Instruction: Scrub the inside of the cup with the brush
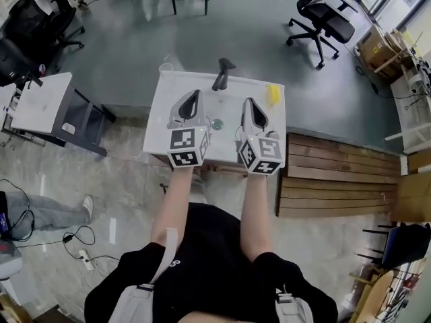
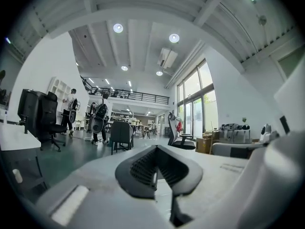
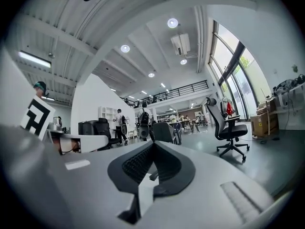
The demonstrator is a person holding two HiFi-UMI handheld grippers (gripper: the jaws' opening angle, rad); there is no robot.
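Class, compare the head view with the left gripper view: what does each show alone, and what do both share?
Only the head view: the white table from above, a black brush-like object and a yellow item on it, the person's arms, the right tool. Only the left gripper view: ceiling lights, tall windows, a balcony railing. Both: the left tool, jaws together, nothing between them.

Grey floor [image 1: 135,39], office chair [image 1: 322,17], tall windows [image 2: 193,104], ceiling lts [image 2: 117,28].

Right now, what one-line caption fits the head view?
Left gripper and right gripper, both shut and empty, held over a white table bearing a dark brush.
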